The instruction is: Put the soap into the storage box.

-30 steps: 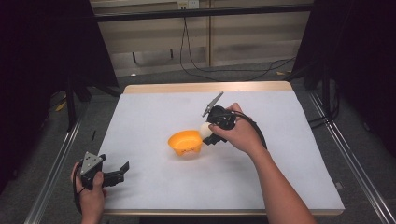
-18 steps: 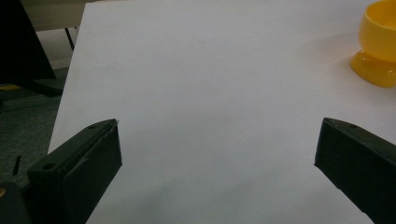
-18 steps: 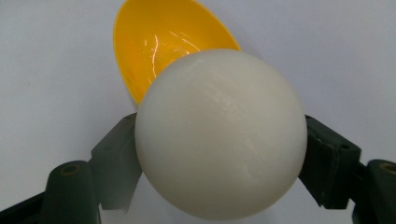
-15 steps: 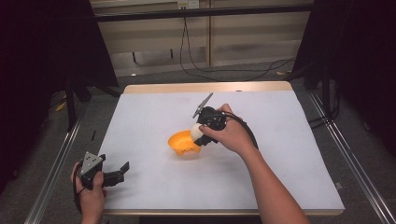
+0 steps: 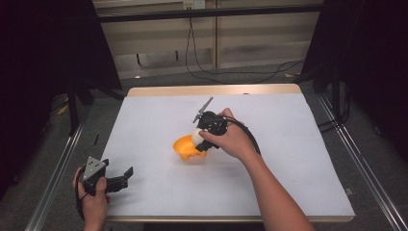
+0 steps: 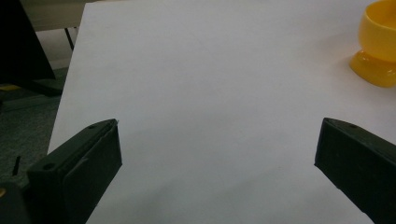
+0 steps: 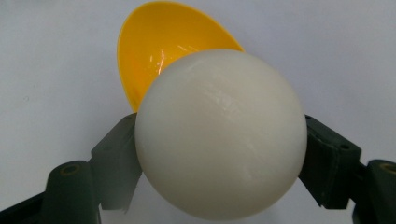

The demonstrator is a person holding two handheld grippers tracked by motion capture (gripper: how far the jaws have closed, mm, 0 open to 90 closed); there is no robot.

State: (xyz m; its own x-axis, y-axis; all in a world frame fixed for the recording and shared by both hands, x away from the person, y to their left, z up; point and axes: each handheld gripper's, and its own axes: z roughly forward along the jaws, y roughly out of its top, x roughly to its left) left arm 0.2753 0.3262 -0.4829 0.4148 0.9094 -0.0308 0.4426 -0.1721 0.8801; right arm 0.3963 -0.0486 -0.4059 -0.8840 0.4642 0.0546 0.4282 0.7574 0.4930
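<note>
An orange-yellow bowl (image 5: 185, 148) stands near the middle of the white table (image 5: 298, 144). My right gripper (image 5: 196, 138) hangs over the bowl's right rim, shut on a white ball (image 5: 197, 137). Seen along the right gripper's jaws, the white ball (image 7: 221, 135) is pressed between both pads and the bowl (image 7: 159, 44) lies open just beyond it. At the table's front left corner my left gripper (image 5: 126, 175) rests low, held by a hand, its jaws wide apart with nothing between them. The left gripper view has the bowl (image 6: 379, 44) at its top right.
Metal rails (image 5: 57, 168) run along both sides of the table. Cables (image 5: 202, 62) trail on the floor behind the far edge. Dark curtains stand at the left and right.
My right gripper has carried the white ball leftward and a little down, from beside the bowl to over its rim. The left gripper has stayed in place.
</note>
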